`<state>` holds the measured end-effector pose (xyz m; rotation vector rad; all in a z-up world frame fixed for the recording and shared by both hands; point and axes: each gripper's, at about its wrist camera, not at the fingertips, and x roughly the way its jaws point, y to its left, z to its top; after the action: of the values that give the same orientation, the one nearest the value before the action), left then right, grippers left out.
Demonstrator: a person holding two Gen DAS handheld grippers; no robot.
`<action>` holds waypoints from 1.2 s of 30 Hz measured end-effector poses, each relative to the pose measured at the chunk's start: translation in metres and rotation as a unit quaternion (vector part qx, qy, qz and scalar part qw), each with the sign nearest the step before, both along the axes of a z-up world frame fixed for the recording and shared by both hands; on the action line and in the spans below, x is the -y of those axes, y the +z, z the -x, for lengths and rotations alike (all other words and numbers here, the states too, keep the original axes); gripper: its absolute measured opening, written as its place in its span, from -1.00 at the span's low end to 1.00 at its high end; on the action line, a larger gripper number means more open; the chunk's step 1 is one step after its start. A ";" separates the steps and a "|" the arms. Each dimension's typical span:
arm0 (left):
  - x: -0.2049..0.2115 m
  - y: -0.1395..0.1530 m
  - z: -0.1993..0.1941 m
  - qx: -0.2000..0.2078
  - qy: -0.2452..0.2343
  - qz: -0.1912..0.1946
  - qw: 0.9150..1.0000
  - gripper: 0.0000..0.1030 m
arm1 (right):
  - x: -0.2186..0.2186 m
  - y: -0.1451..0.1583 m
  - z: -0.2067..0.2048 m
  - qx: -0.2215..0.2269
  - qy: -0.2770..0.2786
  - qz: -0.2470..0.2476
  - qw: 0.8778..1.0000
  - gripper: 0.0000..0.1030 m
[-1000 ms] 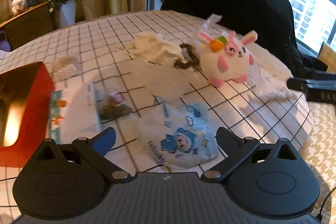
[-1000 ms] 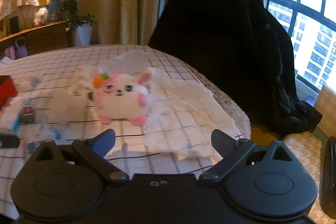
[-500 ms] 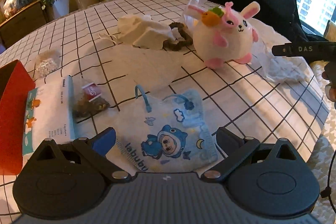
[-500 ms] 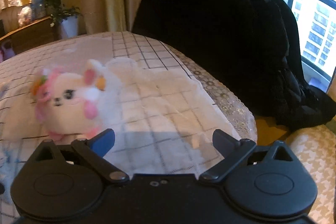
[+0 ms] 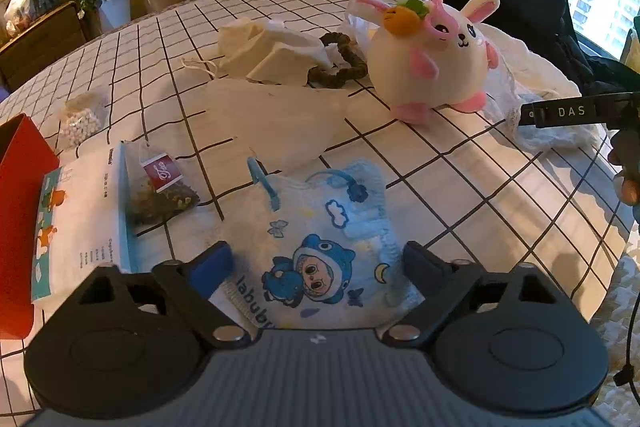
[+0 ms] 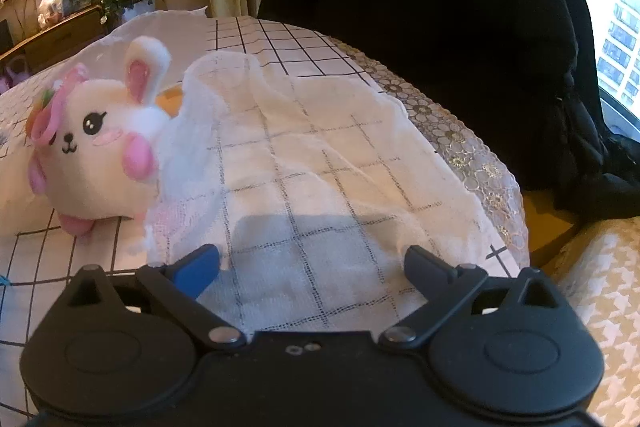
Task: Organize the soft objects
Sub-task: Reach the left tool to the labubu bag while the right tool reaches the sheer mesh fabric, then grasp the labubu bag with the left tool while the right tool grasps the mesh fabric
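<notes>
The left wrist view is taken from close above the worktop, angled down and forward along its fingers, over a blue printed cloth. The right wrist view is set near the worktop's edge, facing down over a white gauze cloth. The plush rabbit is shared by both views, seen from opposite sides.
</notes>
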<state>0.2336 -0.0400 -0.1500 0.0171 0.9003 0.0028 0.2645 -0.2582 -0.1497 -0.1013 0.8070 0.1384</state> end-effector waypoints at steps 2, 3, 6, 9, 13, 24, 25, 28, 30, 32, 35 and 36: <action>0.000 0.001 0.000 0.003 -0.001 -0.001 1.000 0.66 | 0.001 0.001 0.002 0.003 0.005 0.000 1.000 0.73; 0.000 0.001 0.000 0.005 0.000 -0.003 1.000 0.58 | 0.001 0.001 0.003 0.005 0.007 0.001 1.000 0.66; -0.002 0.003 -0.001 0.010 0.009 -0.006 1.000 0.32 | 0.000 0.004 0.003 0.008 0.011 -0.002 1.000 0.30; -0.004 0.005 -0.001 0.015 0.016 -0.010 1.000 -0.01 | 0.000 0.007 0.002 0.013 0.008 0.000 1.000 -0.16; -0.010 0.008 -0.002 0.020 0.025 -0.005 0.999 -0.35 | 0.006 0.010 -0.003 0.011 -0.012 -0.002 1.000 -0.78; -0.011 0.013 0.002 0.034 0.015 -0.002 0.999 -0.55 | 0.008 0.032 0.021 0.004 0.057 -0.061 0.997 -0.97; -0.011 0.013 0.002 0.034 0.015 -0.002 0.999 -0.55 | 0.004 0.032 0.023 0.001 0.070 -0.057 0.996 -0.96; -0.011 0.013 0.003 0.033 0.015 0.000 0.999 -0.55 | -0.006 0.032 0.028 -0.001 0.093 -0.036 0.995 -0.93; -0.011 0.012 0.002 0.032 0.014 -0.001 0.999 -0.55 | -0.011 0.031 0.029 0.002 0.096 -0.023 0.995 -0.86; -0.011 0.012 0.002 0.031 0.013 -0.001 0.999 -0.55 | -0.012 0.029 0.030 0.000 0.087 -0.019 0.996 -0.30; -0.011 0.011 0.002 0.030 0.013 -0.001 0.999 -0.55 | -0.006 0.026 0.031 0.015 0.077 -0.024 0.997 0.80; -0.011 0.011 0.001 0.030 0.013 -0.001 0.999 -0.55 | -0.006 0.025 0.029 0.011 0.081 -0.024 0.996 0.78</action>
<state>0.2322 -0.0294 -0.1388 0.0077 0.8413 0.0286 0.2354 -0.2526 -0.1247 -0.1232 0.7727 0.3083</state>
